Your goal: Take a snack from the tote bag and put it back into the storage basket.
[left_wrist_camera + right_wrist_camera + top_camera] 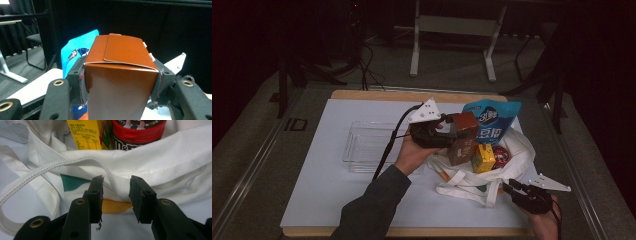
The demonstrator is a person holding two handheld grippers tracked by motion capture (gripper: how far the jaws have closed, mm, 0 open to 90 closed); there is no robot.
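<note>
Dim room with grey carpeted floor [257, 130]. Beyond the wooden-edged table [377, 94] stands a white-framed desk [452, 30]; cables [369, 70] trail nearby. Possibly black curtains [22, 32] behind a chair [35, 50].

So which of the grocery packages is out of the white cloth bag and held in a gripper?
The brown carton, clamped in the left gripper; the others sit in the bag.

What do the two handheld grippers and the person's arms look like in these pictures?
Both the left gripper and the right gripper are black, each topped by a pale grey three-cornered plate. Their jaws are black bars with brass-coloured rivets and worn dark pads. A black cable trails from the left gripper. The left arm wears a dark grey sleeve.
</note>
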